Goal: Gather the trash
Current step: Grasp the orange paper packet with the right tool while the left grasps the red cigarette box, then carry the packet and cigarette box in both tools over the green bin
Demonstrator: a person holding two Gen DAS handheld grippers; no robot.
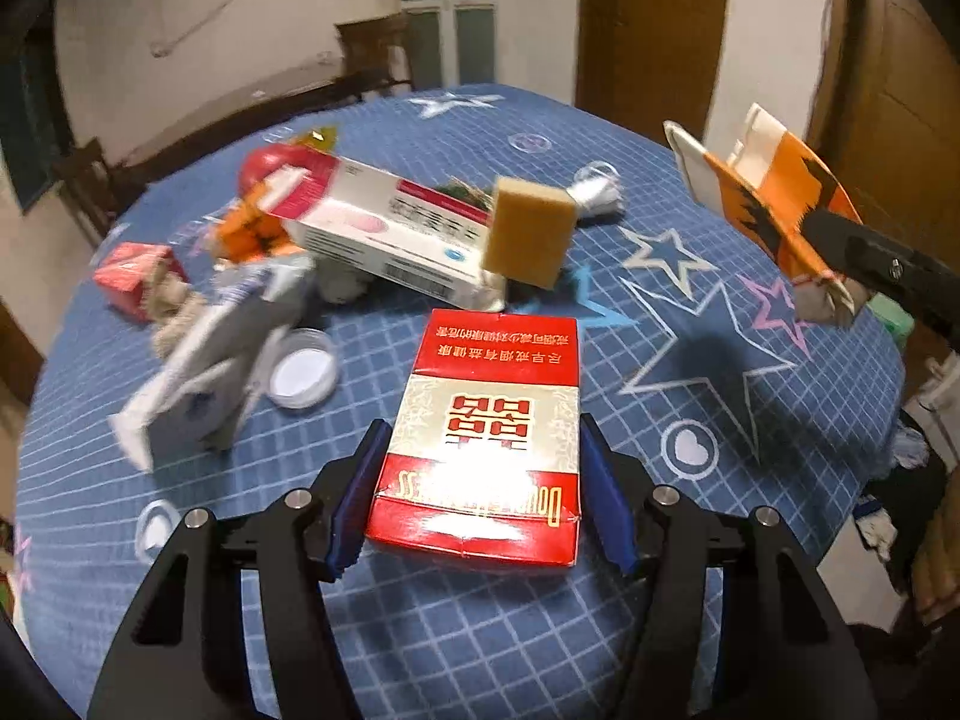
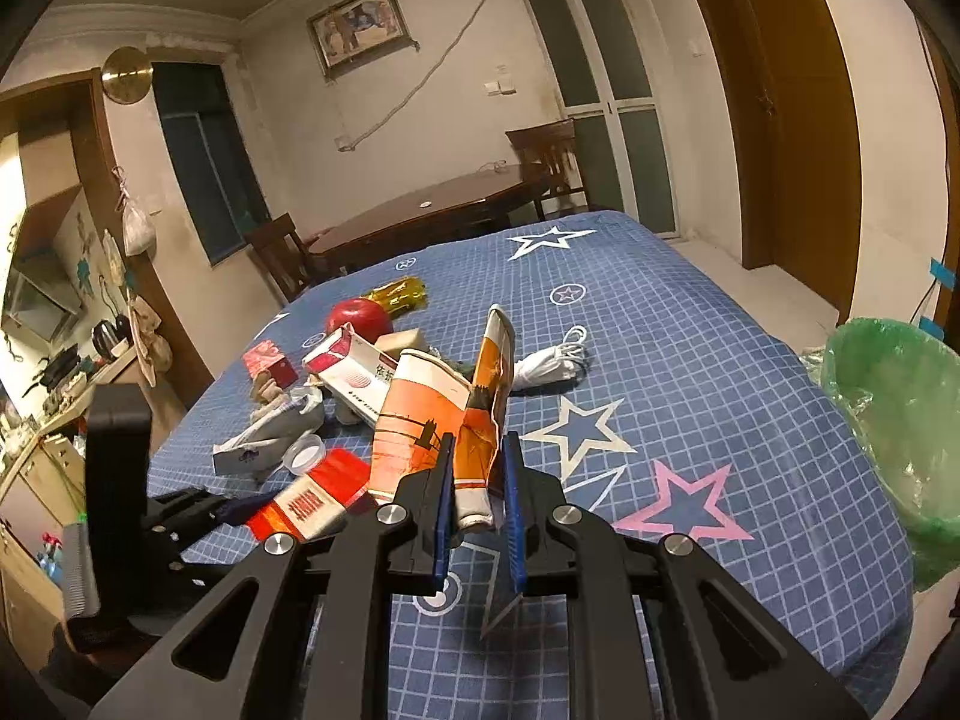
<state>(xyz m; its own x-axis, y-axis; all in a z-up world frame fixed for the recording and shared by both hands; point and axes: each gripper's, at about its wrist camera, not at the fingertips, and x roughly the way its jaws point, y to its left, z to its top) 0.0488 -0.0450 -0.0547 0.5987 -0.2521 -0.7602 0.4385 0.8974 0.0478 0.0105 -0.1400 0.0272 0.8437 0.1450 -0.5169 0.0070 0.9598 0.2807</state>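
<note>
A red and white cigarette pack (image 1: 489,420) lies flat on the blue star-patterned tablecloth (image 1: 690,360). My left gripper (image 1: 483,426) straddles it, one blue pad close along each long side; a thin gap shows on the right, and the jaws are open. A crumpled orange and white paper carton (image 2: 480,408) is clamped upright between the pads of my right gripper (image 2: 478,441), held above the table. In the left wrist view that carton (image 1: 774,198) hangs at the right edge. A bin lined with a green bag (image 2: 900,408) stands off the table's right side.
A heap of trash lies beyond the pack: a white and pink medicine box (image 1: 384,228), a yellow sponge (image 1: 528,234), a small red box (image 1: 135,273), a grey wrapper (image 1: 198,372), a white lid (image 1: 303,369). A red apple (image 2: 357,318) and white cloth (image 2: 552,366) lie behind.
</note>
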